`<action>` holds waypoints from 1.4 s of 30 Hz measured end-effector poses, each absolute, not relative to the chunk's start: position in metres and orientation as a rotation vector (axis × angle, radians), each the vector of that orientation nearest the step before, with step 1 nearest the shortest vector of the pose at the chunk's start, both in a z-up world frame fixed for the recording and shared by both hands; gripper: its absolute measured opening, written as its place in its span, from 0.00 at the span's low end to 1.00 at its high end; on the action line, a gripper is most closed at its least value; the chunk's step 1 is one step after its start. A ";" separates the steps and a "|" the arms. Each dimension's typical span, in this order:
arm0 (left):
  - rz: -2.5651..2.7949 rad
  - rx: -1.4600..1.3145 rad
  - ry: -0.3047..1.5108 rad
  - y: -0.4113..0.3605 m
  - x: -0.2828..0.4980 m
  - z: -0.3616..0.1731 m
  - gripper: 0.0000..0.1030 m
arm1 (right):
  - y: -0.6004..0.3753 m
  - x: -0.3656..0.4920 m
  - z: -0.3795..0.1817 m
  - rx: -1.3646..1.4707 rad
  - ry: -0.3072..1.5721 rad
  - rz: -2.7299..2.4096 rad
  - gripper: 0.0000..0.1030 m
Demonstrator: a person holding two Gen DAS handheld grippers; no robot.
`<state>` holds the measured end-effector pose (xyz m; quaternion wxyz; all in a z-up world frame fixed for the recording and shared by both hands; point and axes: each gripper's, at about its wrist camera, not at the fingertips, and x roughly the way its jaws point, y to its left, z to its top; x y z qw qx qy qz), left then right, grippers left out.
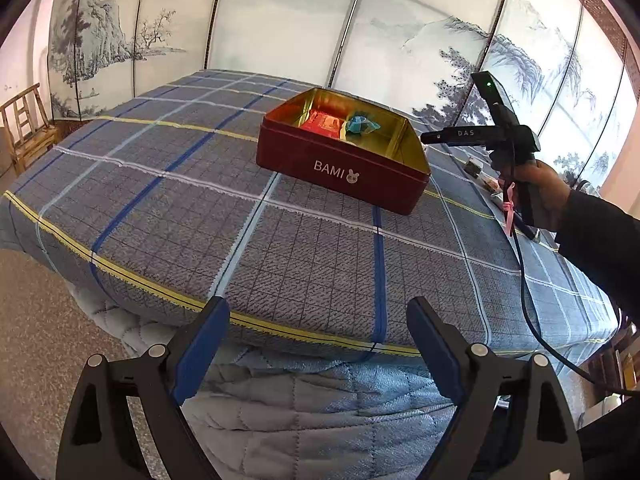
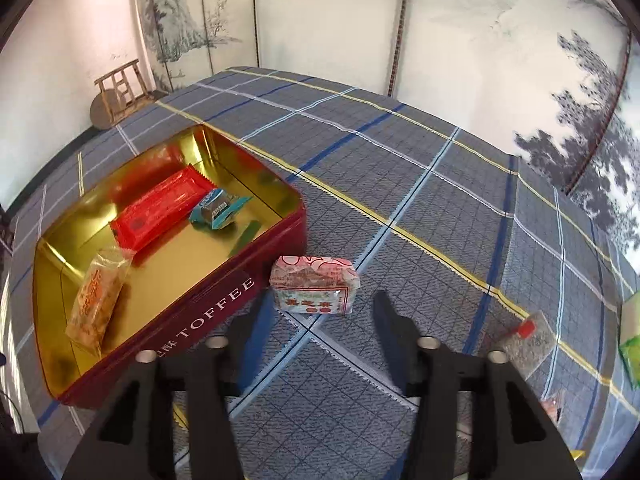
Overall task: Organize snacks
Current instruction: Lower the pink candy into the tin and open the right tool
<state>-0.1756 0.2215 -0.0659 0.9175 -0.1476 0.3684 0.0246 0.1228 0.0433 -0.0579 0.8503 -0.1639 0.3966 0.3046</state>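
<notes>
**Layout around the right claw**

A wrapped snack block [image 2: 314,286] is found on the bed [image 2: 400,184] just ahead of the right claw [image 2: 320,312]. The tin [image 2: 224,292] is set to its left, three packets inside. More packets [image 2: 528,340] are scattered to its right.

My left hand-held gripper [image 1: 318,344], black frame, blue finger pads [image 1: 200,348], silver screws, my right hand-held gripper [image 2: 320,320] black too (white DAS lettering, green light), black cable, pink ribbon, dark sleeve [image 1: 600,236]

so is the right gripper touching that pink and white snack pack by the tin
Apart. The right wrist view shows the right gripper open, and bare cloth shows between its fingers and the pink and white snack pack.
</notes>
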 end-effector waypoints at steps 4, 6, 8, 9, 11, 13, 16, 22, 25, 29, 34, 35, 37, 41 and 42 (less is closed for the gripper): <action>0.030 -0.286 0.784 0.215 -0.173 -0.068 0.85 | 0.050 0.117 -0.063 -0.320 0.801 0.653 0.85; 0.028 -0.273 0.781 0.213 -0.174 -0.067 0.85 | 0.053 0.120 -0.068 -0.332 0.781 0.634 0.86; 0.034 -0.270 0.782 0.213 -0.174 -0.067 0.85 | 0.055 0.129 -0.076 -0.347 0.793 0.630 0.86; 0.040 -0.273 0.784 0.214 -0.173 -0.067 0.85 | 0.055 0.132 -0.077 -0.343 0.787 0.638 0.86; 0.048 -0.286 0.795 0.216 -0.171 -0.069 0.85 | 0.054 0.139 -0.079 -0.329 0.782 0.659 0.81; 0.053 -0.289 0.804 0.215 -0.169 -0.071 0.85 | 0.055 0.145 -0.082 -0.303 0.801 0.690 0.49; 0.045 -0.276 0.790 0.211 -0.169 -0.068 0.85 | 0.054 0.142 -0.081 -0.305 0.800 0.670 0.48; 0.027 -0.254 0.777 0.204 -0.174 -0.065 0.85 | 0.043 0.128 -0.041 -0.268 0.715 0.575 0.47; 0.033 -0.256 0.769 0.204 -0.177 -0.062 0.85 | 0.049 0.121 -0.013 -0.234 0.682 0.590 0.47; 0.044 -0.275 0.761 0.208 -0.185 -0.061 0.85 | 0.078 0.101 0.002 -0.213 0.682 0.699 0.47; 0.051 -0.284 0.754 0.211 -0.192 -0.059 0.85 | 0.134 0.068 -0.025 -0.346 0.764 0.832 0.47; 0.051 -0.283 0.751 0.212 -0.193 -0.058 0.85 | 0.144 0.063 -0.033 -0.384 0.782 0.833 0.47; 0.055 -0.279 0.745 0.212 -0.194 -0.056 0.85 | 0.160 0.055 -0.049 -0.450 0.817 0.846 0.47; 0.068 -0.278 0.743 0.214 -0.196 -0.054 0.85 | 0.167 0.056 -0.063 -0.460 0.852 0.852 0.49; 0.070 -0.278 0.745 0.214 -0.196 -0.054 0.85 | 0.165 0.059 -0.064 -0.436 0.864 0.870 0.49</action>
